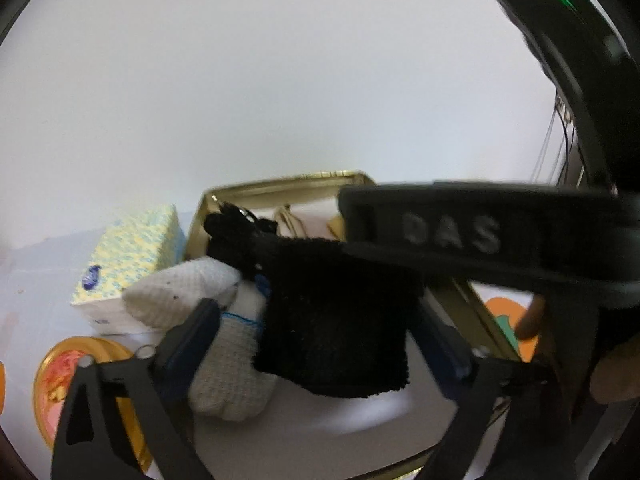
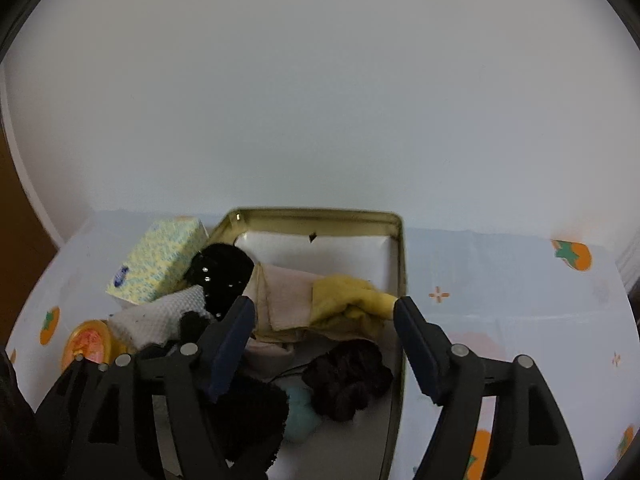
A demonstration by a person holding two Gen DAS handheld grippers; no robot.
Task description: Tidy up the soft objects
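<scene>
Black terry cloth (image 1: 340,312) hangs in front of the left gripper (image 1: 316,328), between its spread fingers; pads are clear of it on both sides, so the left gripper is open and holds nothing. The top edge of the cloth runs up under the dark bar of the right gripper's body (image 1: 460,236) crossing the left wrist view; whether anything still supports it there cannot be told. Judged light, floppy and non-slippery, nothing fragile; best pinched at a corner or folded edge, since the middle would just bunch.

In the right wrist view the right gripper (image 2: 324,320) is also open and empty, fingers wide over the gold tin (image 2: 320,216). Inside the tin: yellow cloth (image 2: 348,304) touching the right finger, beige cloth (image 2: 284,296), dark brown bundle (image 2: 348,380), small teal piece (image 2: 300,404). White knit glove (image 1: 224,364) drapes by the tin's left side, touching the left finger.

Outside it: tissue box (image 2: 160,264) just left, orange round lid (image 2: 90,344) near, printed tablecloth (image 2: 500,280) under all.
</scene>
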